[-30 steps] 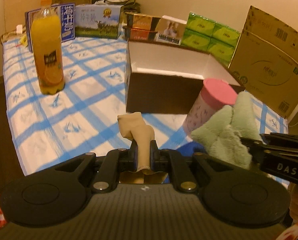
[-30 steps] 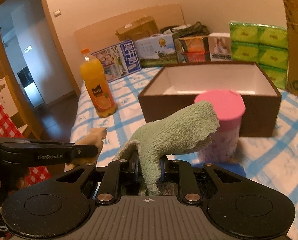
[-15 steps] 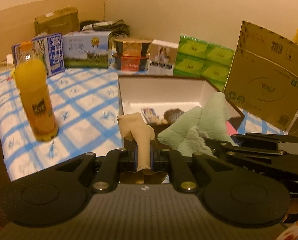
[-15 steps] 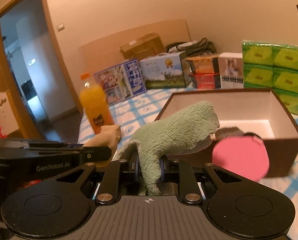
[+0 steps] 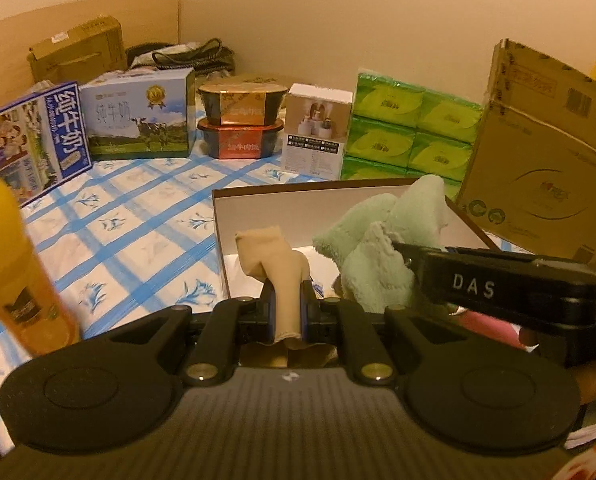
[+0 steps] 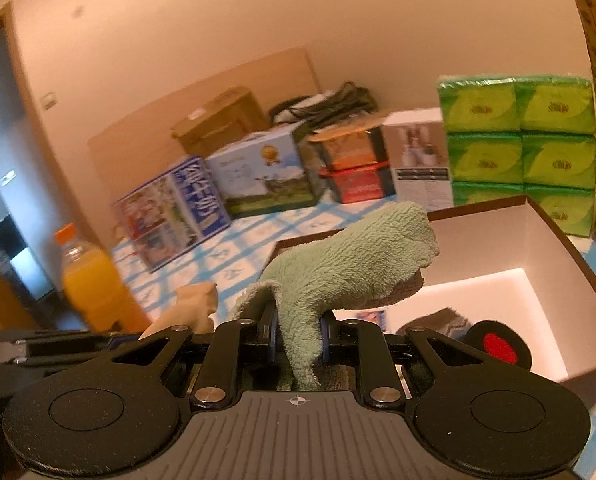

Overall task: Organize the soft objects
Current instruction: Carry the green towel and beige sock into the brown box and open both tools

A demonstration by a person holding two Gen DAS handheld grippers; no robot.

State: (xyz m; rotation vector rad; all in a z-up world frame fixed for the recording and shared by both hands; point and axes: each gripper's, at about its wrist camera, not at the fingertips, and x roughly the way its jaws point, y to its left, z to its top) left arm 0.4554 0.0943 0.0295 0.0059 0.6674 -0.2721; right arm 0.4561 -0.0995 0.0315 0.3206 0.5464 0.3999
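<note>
only fuzzy, crumpled green cloth [image 6: 350,256]

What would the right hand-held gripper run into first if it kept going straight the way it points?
Probably the inside of the open brown box: the right hand-held gripper, shut on the green towel, points over its near rim toward the white interior. Depth is uncertain.

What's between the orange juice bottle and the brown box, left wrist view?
Only bare blue-checked tablecloth separates the orange juice bottle from the brown box in the left wrist view; nothing stands there.
</note>
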